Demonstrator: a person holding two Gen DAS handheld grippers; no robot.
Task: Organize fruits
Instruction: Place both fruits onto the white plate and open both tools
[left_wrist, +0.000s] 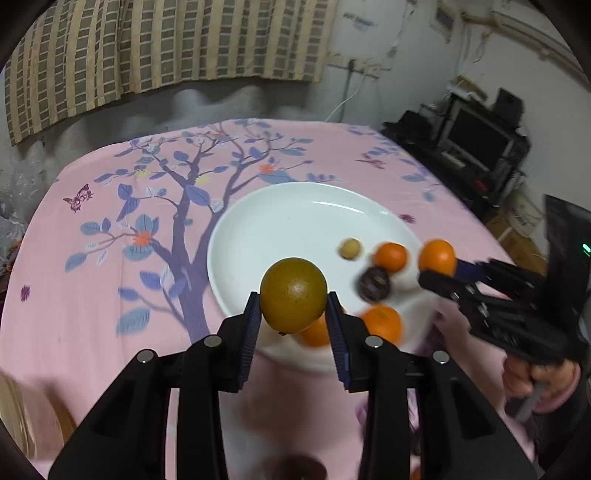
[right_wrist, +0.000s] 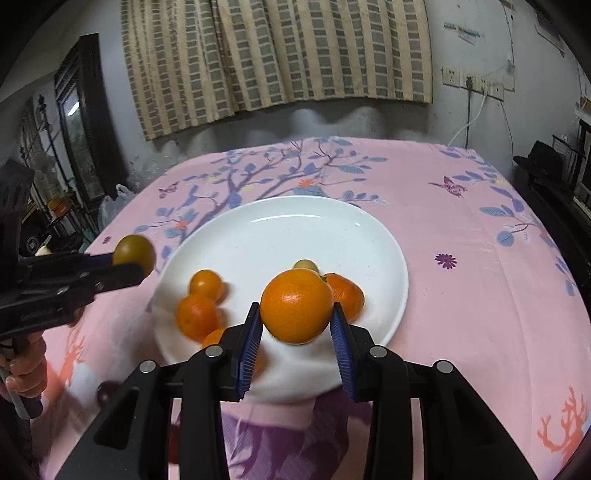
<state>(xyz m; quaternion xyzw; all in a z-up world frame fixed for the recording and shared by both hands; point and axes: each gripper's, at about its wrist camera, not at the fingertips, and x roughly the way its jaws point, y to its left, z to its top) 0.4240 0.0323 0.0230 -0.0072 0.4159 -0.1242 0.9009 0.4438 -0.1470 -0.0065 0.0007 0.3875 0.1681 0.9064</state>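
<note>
My left gripper (left_wrist: 293, 300) is shut on a greenish-brown round fruit (left_wrist: 293, 294) and holds it above the near rim of a white plate (left_wrist: 280, 218). My right gripper (right_wrist: 295, 309) is shut on an orange (right_wrist: 296, 305) over the plate's (right_wrist: 295, 229) near side. Each gripper appears in the other view: the right gripper (left_wrist: 439, 267) with its orange (left_wrist: 437, 257), the left gripper (right_wrist: 129, 264) with the green fruit (right_wrist: 134, 254). On the plate lie several oranges (right_wrist: 197, 317), a small tan fruit (left_wrist: 350, 248) and a dark purple fruit (left_wrist: 373, 284).
The plate sits on a pink tree-print tablecloth (right_wrist: 461, 258) over a round table. Another dark fruit (left_wrist: 299, 467) lies near the table's front edge. A dark shelf with electronics (left_wrist: 480, 147) stands to the right, with a wall and curtain behind. A person's hands (left_wrist: 535, 373) grip the handles.
</note>
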